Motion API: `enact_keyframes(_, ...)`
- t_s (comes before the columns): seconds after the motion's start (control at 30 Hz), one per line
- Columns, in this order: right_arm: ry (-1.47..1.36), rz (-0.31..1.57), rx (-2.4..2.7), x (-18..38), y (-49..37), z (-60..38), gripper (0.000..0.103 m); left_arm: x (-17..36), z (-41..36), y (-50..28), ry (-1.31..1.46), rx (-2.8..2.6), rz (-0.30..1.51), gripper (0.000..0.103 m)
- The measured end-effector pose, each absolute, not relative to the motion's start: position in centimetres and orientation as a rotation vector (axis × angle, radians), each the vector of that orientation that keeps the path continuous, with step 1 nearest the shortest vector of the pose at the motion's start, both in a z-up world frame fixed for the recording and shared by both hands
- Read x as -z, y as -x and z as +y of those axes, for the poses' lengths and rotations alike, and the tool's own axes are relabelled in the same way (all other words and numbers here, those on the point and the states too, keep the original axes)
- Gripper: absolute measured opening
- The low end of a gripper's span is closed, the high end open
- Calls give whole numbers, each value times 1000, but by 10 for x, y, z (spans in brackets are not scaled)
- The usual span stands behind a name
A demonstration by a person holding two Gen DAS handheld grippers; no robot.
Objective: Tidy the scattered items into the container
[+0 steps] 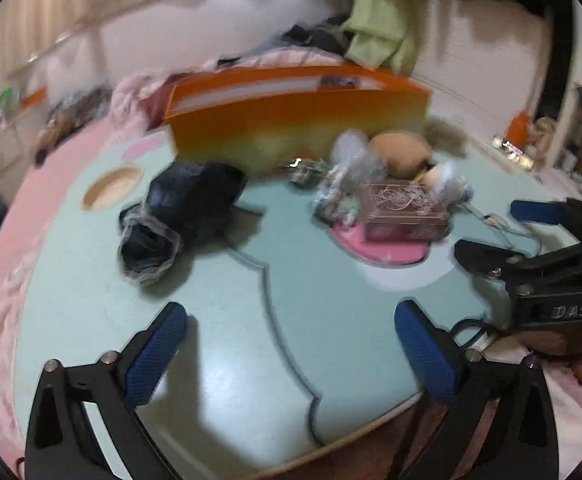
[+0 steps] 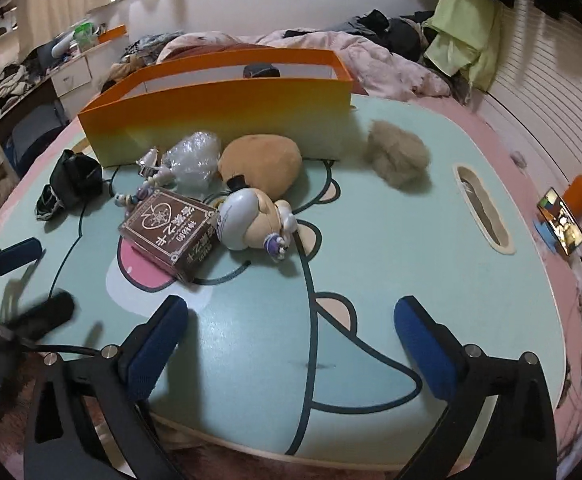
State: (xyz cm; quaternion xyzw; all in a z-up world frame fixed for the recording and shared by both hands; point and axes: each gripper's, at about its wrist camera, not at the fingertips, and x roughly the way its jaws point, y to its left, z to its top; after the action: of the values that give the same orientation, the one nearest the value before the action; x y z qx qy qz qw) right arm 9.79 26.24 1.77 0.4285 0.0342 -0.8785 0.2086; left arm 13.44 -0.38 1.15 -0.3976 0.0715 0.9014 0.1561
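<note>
An orange open-topped container (image 2: 219, 120) stands at the back of the cartoon-print table (image 2: 391, 264). In front of it lie a tan plush (image 2: 263, 164), a clear plastic bag (image 2: 193, 156), a brown printed box (image 2: 171, 232), a white figure toy (image 2: 251, 216), a grey fluff ball (image 2: 397, 152) and a black pouch (image 2: 71, 176). My right gripper (image 2: 291, 312) hangs open over bare table, short of the box and the toy. My left gripper (image 1: 291, 320) is open too, empty, with the black pouch (image 1: 187, 200) ahead on its left and the container (image 1: 299, 120) beyond.
A slot handle (image 2: 483, 208) is cut into the table's right side. Past the right edge stand a phone (image 2: 561, 228) and an orange bottle (image 2: 581, 192). A bed with a pink quilt (image 2: 371, 60) lies behind the container. A cluttered desk (image 2: 51, 76) stands at the left.
</note>
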Motion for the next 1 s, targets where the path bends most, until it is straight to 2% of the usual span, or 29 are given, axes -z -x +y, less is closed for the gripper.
enact_keyframes(1.0, -1150, 87, 2458, -7, -94, 265, 103, -19, -6, -140, 1131, -2573, 203, 103)
